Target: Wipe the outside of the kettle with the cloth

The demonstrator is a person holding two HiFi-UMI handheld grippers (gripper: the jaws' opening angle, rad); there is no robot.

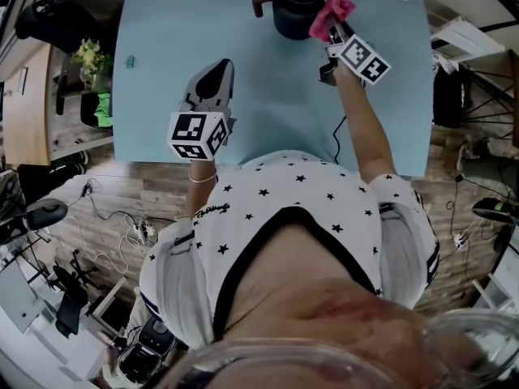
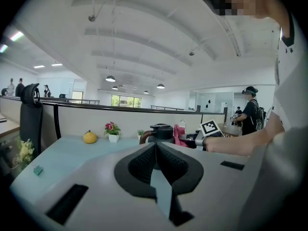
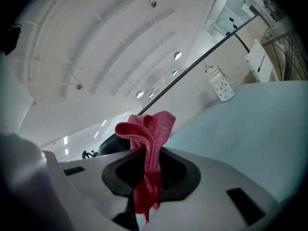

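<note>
Head view: the black kettle is standing at 12 o'clock on the light-blue table. The right gripper is holding the pink cloth at the kettle's 3 o'clock side. The left gripper is sitting at the kettle's 7 o'clock, well apart.

Left gripper view: the jaws are meeting, gripping nothing.

Right gripper view: the jaws are clamping the cloth.

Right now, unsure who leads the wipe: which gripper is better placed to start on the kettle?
Right. The right gripper is shut on the pink cloth beside the kettle; the left gripper is shut, empty, farther back.
</note>
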